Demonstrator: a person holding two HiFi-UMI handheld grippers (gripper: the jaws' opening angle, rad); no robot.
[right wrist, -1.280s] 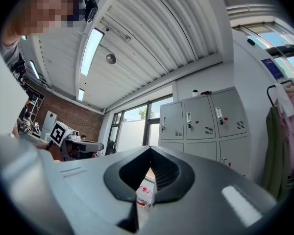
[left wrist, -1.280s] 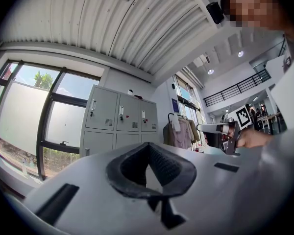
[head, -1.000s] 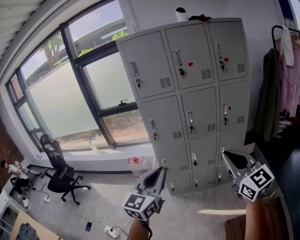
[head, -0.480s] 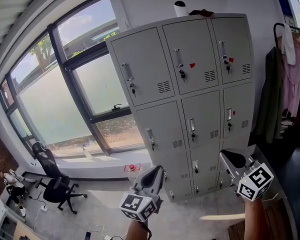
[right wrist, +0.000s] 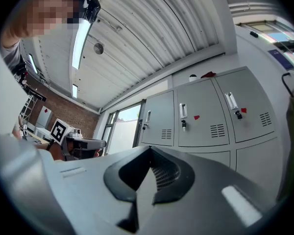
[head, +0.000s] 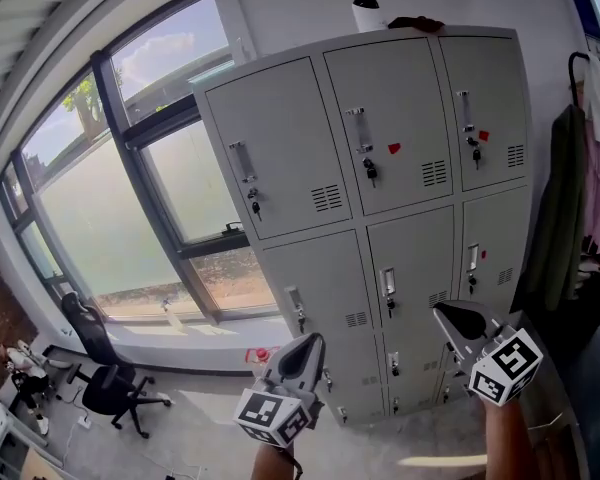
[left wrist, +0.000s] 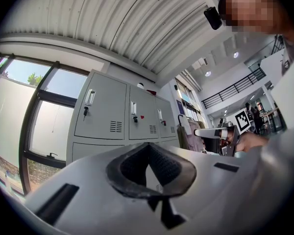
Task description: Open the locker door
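Now closer: pale grey metal locker bank (head: 380, 198) fills more of head view than a second ago, all doors shut, still well out of reach. Approach stage only; no door handle touched. Left gripper (head: 313, 343) and right gripper (head: 446, 315) held low, side by side, pointing slightly upward toward lower doors. Both jaw pairs closed together, empty.

Office-style staff room with a locker corner.
A bank of grey metal lockers (head: 380, 168) stands beside tall windows (head: 100, 208), with a black office chair (head: 105, 386), hanging clothes (head: 562, 218) and a corrugated ceiling (left wrist: 112, 28).
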